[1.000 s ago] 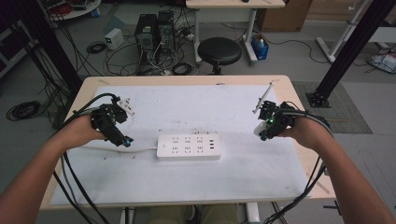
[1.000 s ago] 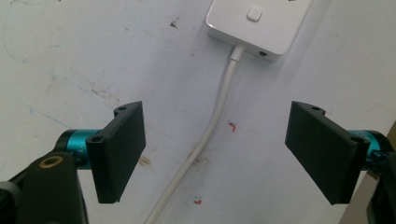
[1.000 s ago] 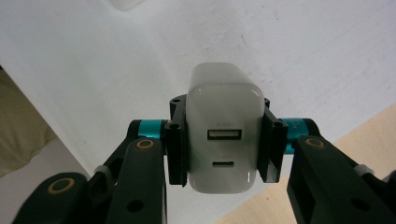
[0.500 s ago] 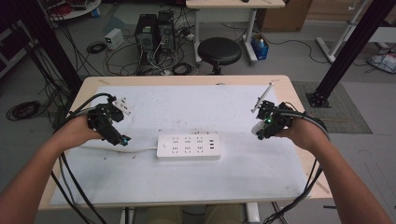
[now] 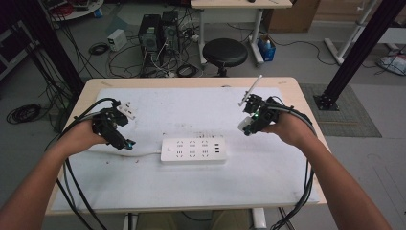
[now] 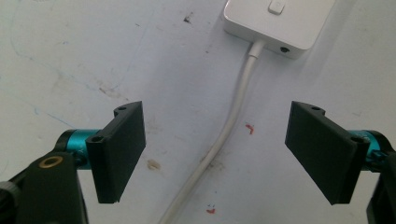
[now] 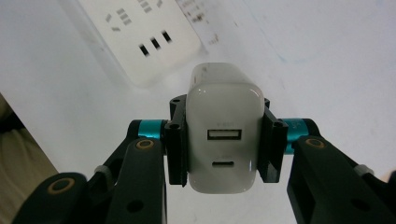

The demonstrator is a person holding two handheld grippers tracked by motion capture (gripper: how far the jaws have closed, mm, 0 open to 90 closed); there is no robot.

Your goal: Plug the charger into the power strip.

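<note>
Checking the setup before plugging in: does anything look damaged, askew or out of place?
Nothing stands out. The power strip lies flat and square on the table, its cord intact; the charger sits straight in the right gripper. Only small stains mark the tabletop.

Even overhead light; soft shadows; high view grainy; power strip [image 7: 140, 37] blurred, overexposed behind sharp charger [image 7: 224, 135].

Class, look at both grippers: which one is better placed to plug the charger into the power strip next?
Right. The right gripper already clamps the white charger, with the power strip just ahead. The left gripper is open over the strip's cable, holding nothing.
</note>
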